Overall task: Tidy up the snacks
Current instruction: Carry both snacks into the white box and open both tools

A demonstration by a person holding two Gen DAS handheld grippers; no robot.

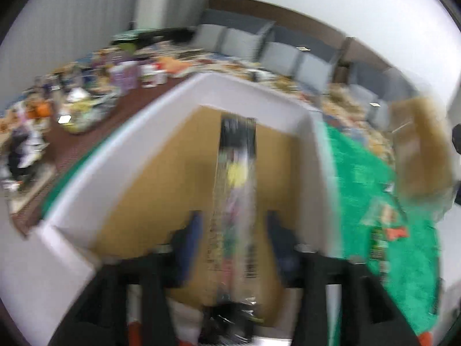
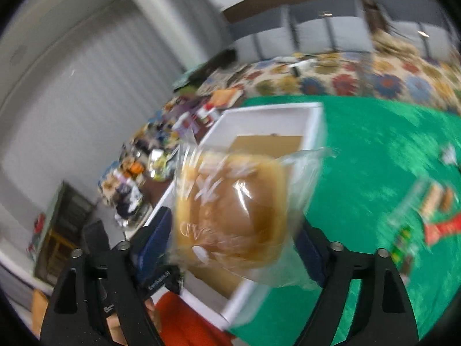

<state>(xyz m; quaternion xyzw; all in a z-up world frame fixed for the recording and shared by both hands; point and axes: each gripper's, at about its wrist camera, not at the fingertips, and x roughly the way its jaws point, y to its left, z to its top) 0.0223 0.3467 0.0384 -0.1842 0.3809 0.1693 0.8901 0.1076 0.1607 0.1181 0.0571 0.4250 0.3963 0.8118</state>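
Note:
A white box (image 1: 250,86) with a cardboard floor stands on a green cloth (image 1: 360,173). My left gripper (image 1: 234,214) hangs over the box, open. A long clear snack packet (image 1: 236,178) lies lengthwise between its fingers, and neither pad touches it. My right gripper (image 2: 233,222) holds a bagged bread bun (image 2: 230,210) just above the box's (image 2: 270,108) near right wall, with the bag's film against both pads. That bun (image 1: 417,150) shows as a blur at the right of the left wrist view. Both views are smeared by motion.
A green and red snack packet (image 2: 426,219) lies on the green cloth (image 2: 374,144) right of the box. Many loose snacks (image 1: 86,92) crowd the brown table to the left. A floral cloth (image 2: 360,77) and grey chairs (image 1: 282,54) lie beyond. An orange sleeve (image 2: 184,323) is below.

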